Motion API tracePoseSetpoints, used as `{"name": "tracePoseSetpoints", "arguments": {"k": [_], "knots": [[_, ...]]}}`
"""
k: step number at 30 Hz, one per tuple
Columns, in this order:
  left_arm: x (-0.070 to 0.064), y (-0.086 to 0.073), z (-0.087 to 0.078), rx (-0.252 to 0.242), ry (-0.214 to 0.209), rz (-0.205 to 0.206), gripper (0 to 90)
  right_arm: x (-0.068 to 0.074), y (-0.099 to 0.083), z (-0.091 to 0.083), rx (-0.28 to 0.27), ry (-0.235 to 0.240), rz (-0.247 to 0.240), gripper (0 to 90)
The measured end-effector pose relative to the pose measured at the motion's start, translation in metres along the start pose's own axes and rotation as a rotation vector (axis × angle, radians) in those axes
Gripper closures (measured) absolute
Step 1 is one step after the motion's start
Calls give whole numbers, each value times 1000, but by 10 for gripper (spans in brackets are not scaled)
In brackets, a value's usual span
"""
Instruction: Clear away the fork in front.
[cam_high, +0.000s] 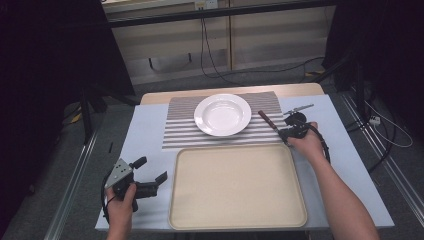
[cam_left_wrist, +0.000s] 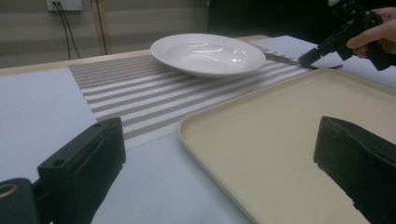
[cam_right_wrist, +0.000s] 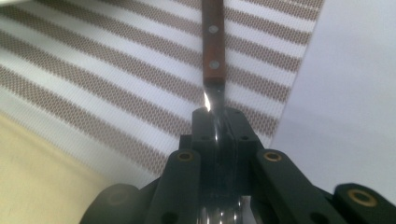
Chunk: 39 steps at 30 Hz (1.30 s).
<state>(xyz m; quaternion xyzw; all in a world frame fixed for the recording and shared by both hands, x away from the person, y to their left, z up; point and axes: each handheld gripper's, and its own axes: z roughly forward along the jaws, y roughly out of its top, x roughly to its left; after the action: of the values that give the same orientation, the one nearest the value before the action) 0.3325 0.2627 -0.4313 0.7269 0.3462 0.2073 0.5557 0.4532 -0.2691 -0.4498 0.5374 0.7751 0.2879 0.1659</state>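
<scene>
Two hand-held grippers work a table: the right gripper (cam_right_wrist: 217, 122), jaws clamped on the metal blade of a wooden-handled knife (cam_right_wrist: 213, 44), holds it low over the striped placemat (cam_high: 176, 131), though whether it touches the mat is hard to judge. The knife sits just right of a white plate (cam_high: 222, 114) resting on the mat. The left gripper (cam_high: 152, 169), jaws spread apart, hovers beside a beige tray (cam_high: 237, 187).
</scene>
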Motion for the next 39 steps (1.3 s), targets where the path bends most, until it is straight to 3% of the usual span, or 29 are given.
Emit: {"name": "tracePoseSetpoints", "arguments": {"k": [4,5,9,13,15,17,20,21,29,33,39], "knots": [[-1,0,-1,-6,-5,-4,25,0,-8,-10,28,-6,-23,838],[-1,0,-1,-5,-5,-4,25,0,-8,-10,29,-15,-25,789],[0,1,-1,-6,-3,-2,25,-1,0,-8,-35,-35,-10,698],[1,0,-2,-6,0,-6,25,3,13,4,-47,-41,-23,686],[1,0,-1,-6,-2,-10,24,5,16,11,-24,-71,-39,687],[2,0,-1,-5,-2,-11,25,5,18,17,-19,-45,-27,755],[2,0,-1,-7,-4,-12,25,5,18,19,-32,-36,-9,779],[2,0,0,-5,-4,-10,25,5,17,18,-26,-38,9,782],[2,0,0,1,-4,-8,25,6,7,5,14,-18,-30,785],[1,0,0,-2,-7,-10,25,6,-7,-9,29,-17,-43,784],[0,0,0,2,-8,-3,25,8,-14,-12,20,-31,-33,770]]}}
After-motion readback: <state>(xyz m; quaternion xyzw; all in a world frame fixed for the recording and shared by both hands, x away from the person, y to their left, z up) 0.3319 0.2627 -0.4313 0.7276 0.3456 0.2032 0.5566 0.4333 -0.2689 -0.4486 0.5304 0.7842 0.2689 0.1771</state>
